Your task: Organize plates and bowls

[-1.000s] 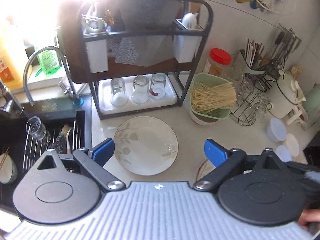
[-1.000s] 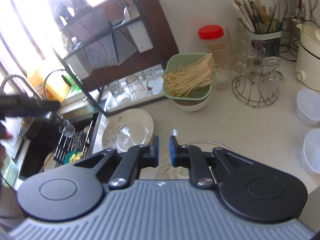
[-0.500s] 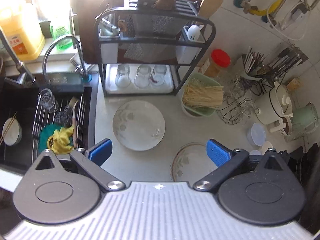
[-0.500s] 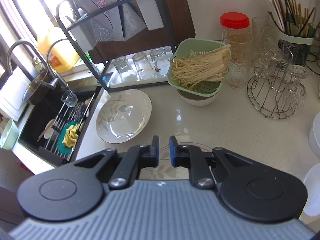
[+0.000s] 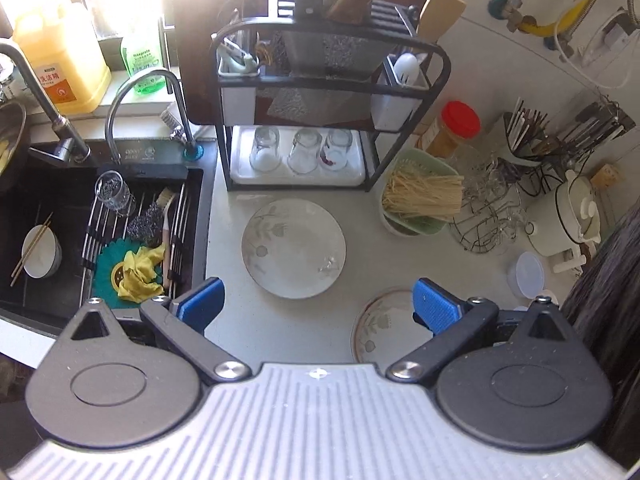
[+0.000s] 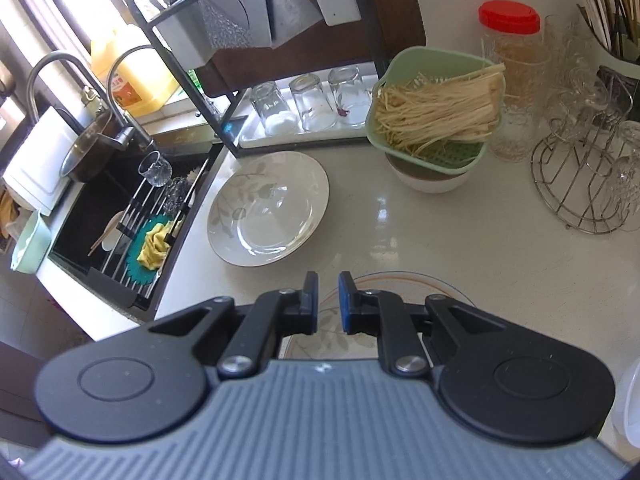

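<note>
Stacking looks like the job: the right claw (image 6: 328, 300), pinched nearly shut on the rim of a clear glass plate with a leaf print and orange edge (image 6: 404, 284), should carry it level onto the round cream leaf-patterned plate (image 6: 268, 208) lying flat on the pale worktop (image 6: 440, 240) — left claw (image 5: 316, 304) wide, empty.

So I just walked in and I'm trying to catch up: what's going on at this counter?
A person is tidying dishes with a handheld gripper in each hand. The right gripper is shut, its fingertips over the near rim of an orange-rimmed plate on the counter; whether it pinches that rim I can't tell. The left gripper hangs open above the counter, holding nothing. A leaf-patterned plate lies untouched near the sink, where a bowl with chopsticks sits.
</note>
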Tool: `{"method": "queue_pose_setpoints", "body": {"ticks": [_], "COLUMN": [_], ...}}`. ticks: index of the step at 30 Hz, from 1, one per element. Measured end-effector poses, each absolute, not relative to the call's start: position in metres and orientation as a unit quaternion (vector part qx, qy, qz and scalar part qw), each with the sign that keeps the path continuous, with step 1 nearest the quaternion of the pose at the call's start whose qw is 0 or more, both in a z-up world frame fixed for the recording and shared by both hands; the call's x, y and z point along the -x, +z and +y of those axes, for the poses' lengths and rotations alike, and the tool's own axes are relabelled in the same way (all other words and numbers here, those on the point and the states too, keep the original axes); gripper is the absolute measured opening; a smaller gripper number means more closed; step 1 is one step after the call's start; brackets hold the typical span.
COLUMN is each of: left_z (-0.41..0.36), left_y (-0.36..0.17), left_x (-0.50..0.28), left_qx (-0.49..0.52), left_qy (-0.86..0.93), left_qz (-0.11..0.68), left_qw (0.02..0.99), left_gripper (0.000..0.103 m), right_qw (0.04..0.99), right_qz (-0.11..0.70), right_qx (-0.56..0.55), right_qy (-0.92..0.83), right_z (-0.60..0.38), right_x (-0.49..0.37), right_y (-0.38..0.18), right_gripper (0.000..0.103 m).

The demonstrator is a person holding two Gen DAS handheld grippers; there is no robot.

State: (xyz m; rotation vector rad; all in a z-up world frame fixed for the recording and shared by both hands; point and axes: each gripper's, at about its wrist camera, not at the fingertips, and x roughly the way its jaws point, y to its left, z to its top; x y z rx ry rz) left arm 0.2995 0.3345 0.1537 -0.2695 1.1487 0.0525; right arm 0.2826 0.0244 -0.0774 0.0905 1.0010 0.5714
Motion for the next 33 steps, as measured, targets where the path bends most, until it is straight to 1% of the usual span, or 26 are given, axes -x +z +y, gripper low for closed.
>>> {"method": "queue_pose_setpoints", "body": {"ticks": [4,8,12,17,23,33], "left_z": [0.349,0.355,0.364,0.372,0.4,0.407], "left_y": [0.145,0.138,0.134,0.113,0.072,-0.019], "left_x": [-0.308,-0.313,-0.319,-0.327,-0.337,-0.372], "left_qx": [0.155,0.16,0.173,0.183,0.219,0.214], "left_qy": [0.04,0.036,0.035,0.022,0.02,-0.025], "left_qz": [0.549,0.56,0.552,0.563,0.573,0.612], "left_qw": [0.82,0.812,0.815,0.806,0.789,0.761], "left_gripper": [0.102,0.102,0.102,0.102,0.102,0.102], "right_qw": [0.836,0.837,0.838,0.839,0.84,0.837], "right_qz": [0.477,0.481,0.483,0.486,0.487,0.495], "right_qx": [-0.041,-0.041,-0.044,-0.052,-0.065,-0.105], "right_qy": [0.268,0.26,0.25,0.241,0.229,0.206], "right_z": [0.025,0.024,0.026,0.032,0.042,0.061], "right_x": [-0.282,-0.282,-0.284,-0.289,-0.304,-0.338], "right_y": [-0.08,-0.081,-0.085,-0.093,-0.104,-0.124], "right_gripper": [0.014,0.014,0.014,0.014,0.014,0.015]}}
